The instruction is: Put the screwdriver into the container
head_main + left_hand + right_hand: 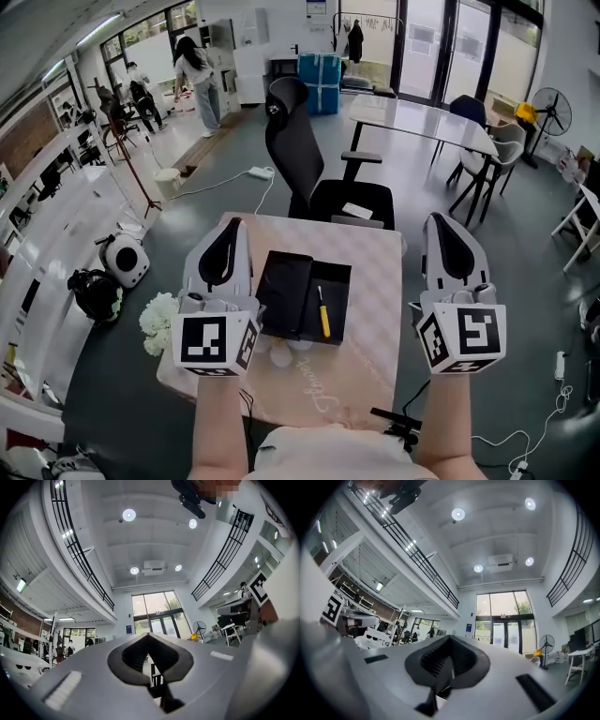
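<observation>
Screwdriver (pixel 322 311) is seen lying inside the open black container (pixel 339 276) on the counter (pixel 375 314), left tongs (pixel 228 228) and right tongs (pixel 442 223) are held raised, pressed together and empty, so placement is judged done and no further grasp is needed.

Open room above container (pixel 337 289) — chair (pixel 292 150) behind

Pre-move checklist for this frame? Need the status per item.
1. Screwdriver inside container: ok, it lies in the open right half.
2. Left gripper empty, fingers together: ok.
3. Right gripper empty, fingers together: ok.
4. Both grippers held apart from the container: ok.
5. Container sits flat on table: ok.
6. Black left panel is the lid: cannot tell.
</observation>
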Demonstrator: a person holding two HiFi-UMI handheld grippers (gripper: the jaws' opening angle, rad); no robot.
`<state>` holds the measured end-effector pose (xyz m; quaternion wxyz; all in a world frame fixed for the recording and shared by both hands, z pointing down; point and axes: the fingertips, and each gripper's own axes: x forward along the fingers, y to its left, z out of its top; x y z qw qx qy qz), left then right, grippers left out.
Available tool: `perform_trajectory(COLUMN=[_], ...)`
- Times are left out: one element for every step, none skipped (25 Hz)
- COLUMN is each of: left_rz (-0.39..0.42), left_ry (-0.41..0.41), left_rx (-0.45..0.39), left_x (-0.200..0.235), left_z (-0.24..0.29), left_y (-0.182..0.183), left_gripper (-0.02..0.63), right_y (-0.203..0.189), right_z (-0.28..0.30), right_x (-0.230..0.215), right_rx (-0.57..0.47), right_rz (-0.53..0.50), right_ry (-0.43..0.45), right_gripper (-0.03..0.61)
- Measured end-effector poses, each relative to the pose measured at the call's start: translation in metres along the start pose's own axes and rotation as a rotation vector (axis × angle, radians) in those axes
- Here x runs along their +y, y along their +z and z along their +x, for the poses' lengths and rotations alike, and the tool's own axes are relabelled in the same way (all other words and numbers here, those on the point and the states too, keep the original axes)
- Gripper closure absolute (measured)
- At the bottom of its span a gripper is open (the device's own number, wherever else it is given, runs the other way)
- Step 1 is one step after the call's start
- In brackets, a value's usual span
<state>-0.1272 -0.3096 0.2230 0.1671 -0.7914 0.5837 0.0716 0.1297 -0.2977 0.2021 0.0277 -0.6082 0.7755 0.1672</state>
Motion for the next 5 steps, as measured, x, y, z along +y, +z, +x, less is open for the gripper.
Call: perform_trajectory(left_rz=[0.0,0.001,0.002,0.003,0.003], left_ry=[-0.001,-0.003,-0.005,-0.006,-0.008], left_rx=[-0.001,-0.002,-0.003,-0.005,-0.007], left_x=[0.0001,0.0,-0.0002,-0.0004,-0.0005], left_z=[-0.0001,-0.0001,0.0,0.0,0.0001], left_y=[0.0011,0.0021,0.003,0.0038,0.0047], left_gripper=[0.606,0.606,0.606,0.606,0.606], right_y=[0.0003,0.0003,0.0,-0.0004,-0.0009], right_z=[-0.0004,-0.0009,-0.0013,-0.0017,-0.002], right_x=[0.0005,0.001,0.0015,0.0022,0.0028], right_rx=[0.0,0.0,0.0,0.0,0.0], right_rz=[0.001,0.001,0.001,0.0,-0.001], right_ry=[0.002,0.003,0.005,0.008,0.01], right_gripper=[0.575,0.575,0.575,0.575,0.575])
